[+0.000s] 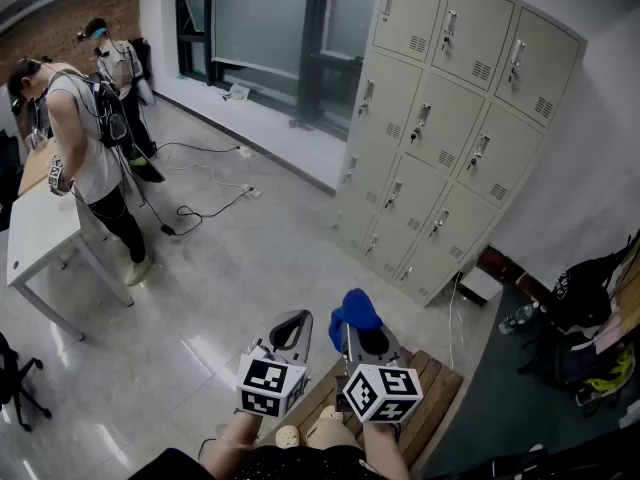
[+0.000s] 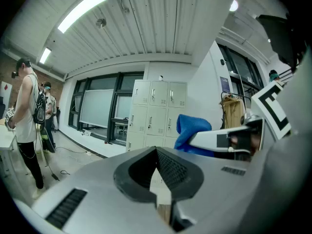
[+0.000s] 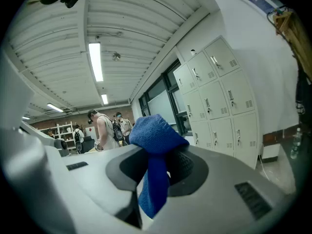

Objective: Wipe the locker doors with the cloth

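A bank of pale grey lockers (image 1: 440,118) with small handles stands against the far wall, a few steps away, and shows again as the lockers (image 2: 156,113) and the lockers (image 3: 217,99). My right gripper (image 1: 362,343) is shut on a blue cloth (image 1: 355,311), which bunches above the jaws and hangs down between them as the blue cloth (image 3: 156,145). My left gripper (image 1: 290,336) is beside it on the left, jaws closed together with nothing in them. From the left gripper view the blue cloth (image 2: 192,130) sits to the right.
A wooden bench (image 1: 430,388) lies under my grippers. Two people (image 1: 85,138) stand by a white table (image 1: 35,233) at the left. Cables (image 1: 215,183) trail over the glossy floor. Bags (image 1: 590,318) and a bottle (image 1: 520,316) sit at the right near the wall.
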Available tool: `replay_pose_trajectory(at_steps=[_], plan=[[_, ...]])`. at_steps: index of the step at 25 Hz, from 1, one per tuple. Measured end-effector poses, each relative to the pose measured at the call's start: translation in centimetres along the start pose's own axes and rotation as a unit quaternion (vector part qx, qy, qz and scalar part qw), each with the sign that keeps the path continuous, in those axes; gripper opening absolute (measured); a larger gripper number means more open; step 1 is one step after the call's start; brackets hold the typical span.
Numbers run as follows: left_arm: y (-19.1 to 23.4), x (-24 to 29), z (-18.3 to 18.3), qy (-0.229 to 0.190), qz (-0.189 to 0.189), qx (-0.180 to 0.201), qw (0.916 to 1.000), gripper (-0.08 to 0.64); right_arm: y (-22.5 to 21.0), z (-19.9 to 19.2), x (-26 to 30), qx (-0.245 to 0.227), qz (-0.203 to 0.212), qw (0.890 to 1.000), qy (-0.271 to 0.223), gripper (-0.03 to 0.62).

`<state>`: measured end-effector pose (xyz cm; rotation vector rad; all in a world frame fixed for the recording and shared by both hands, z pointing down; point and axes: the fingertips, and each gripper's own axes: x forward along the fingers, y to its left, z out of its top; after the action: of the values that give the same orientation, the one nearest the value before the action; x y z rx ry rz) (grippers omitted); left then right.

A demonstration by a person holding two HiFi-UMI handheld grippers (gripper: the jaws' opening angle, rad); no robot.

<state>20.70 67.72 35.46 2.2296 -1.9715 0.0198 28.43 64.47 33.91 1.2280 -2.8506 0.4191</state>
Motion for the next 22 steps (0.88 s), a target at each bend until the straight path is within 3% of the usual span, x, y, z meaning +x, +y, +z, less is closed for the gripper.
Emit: replay_pose_trajectory(at_steps=[12,22], plan=[[3.8,5.7,0.6,0.007,0.028,-0.019,0.9994,0.006,-2.6,1.3,6.0,0.002,0.030,1.000,0.003,0.084],[5.7,16.5,4.3,-0.018,0.059,-0.018,0.9979,0.006,-9.2,6.2,15.3,-0.019,0.068,0.997,-0.005,0.084]])
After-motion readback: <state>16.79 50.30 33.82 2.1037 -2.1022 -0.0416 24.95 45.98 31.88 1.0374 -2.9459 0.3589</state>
